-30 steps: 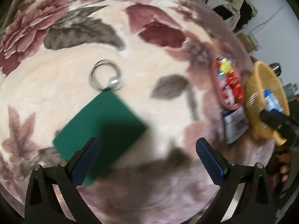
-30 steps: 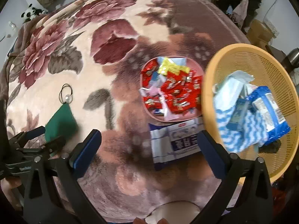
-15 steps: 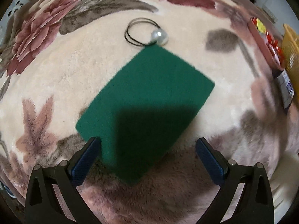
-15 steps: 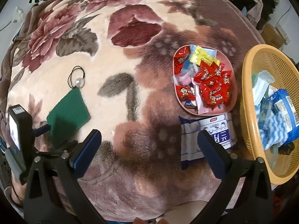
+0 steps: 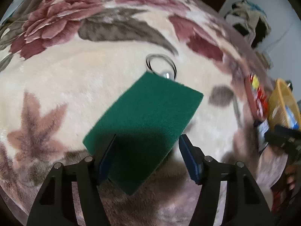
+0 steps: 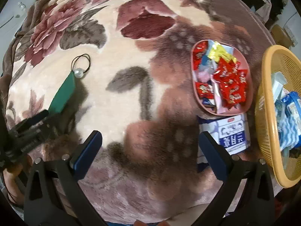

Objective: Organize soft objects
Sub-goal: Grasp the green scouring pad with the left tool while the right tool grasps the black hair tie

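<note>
My left gripper (image 5: 146,150) is shut on a green scouring pad (image 5: 144,120), gripping its near edges, and holds it tilted up off the floral blanket (image 5: 75,86). In the right wrist view the pad (image 6: 63,96) shows edge-on, lifted, with the left gripper (image 6: 32,124) at its near end. A black hair tie with a pearl bead (image 5: 165,71) lies just beyond the pad, also seen in the right wrist view (image 6: 80,69). My right gripper (image 6: 150,146) is open and empty above the blanket's near middle.
A pink tray (image 6: 194,94) of red and yellow candy packets sits at right. A white and blue tissue pack (image 6: 231,133) lies in front of it. A yellow mesh basket (image 6: 267,113) with blue packs stands at far right. Clothes pile at the back right.
The left gripper's jaws have closed onto the green pad and lifted it off the blanket, tilted. The right gripper has drifted slightly left and stayed open.
</note>
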Demonstrator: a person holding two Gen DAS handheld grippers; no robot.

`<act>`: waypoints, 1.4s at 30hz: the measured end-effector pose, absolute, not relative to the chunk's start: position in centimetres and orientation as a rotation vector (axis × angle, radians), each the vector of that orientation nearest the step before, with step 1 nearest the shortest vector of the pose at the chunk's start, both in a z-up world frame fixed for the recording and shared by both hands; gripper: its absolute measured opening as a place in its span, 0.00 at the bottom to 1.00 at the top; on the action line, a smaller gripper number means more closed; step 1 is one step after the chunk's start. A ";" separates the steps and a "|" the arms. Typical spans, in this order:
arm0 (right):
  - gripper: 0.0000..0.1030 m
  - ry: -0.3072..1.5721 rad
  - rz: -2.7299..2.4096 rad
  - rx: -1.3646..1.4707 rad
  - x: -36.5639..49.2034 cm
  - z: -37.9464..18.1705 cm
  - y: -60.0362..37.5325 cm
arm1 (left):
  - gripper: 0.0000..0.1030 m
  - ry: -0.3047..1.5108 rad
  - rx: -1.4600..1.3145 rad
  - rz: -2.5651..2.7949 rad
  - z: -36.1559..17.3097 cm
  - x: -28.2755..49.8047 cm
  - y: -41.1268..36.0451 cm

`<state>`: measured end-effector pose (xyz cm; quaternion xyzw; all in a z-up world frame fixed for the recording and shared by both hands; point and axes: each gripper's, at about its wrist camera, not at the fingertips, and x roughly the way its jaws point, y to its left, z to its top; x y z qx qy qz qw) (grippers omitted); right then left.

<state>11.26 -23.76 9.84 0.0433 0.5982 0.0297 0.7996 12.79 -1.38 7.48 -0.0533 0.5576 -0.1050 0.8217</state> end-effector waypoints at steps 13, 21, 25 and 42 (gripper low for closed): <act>1.00 1.309 0.147 0.052 13.6 8.2 -19.9 | 0.63 1.085 -0.336 -0.131 11.0 15.6 6.3; 1.00 1.316 0.196 0.031 15.9 7.3 -17.1 | 0.63 1.152 -0.335 -0.233 8.3 17.7 5.0; 1.00 1.301 0.248 -0.005 17.5 7.1 -15.2 | 0.48 1.155 -0.333 -0.256 7.7 18.7 4.3; 0.70 1.283 0.441 0.020 23.1 5.9 -8.3 | 0.28 1.104 -0.377 -0.193 9.2 18.0 9.1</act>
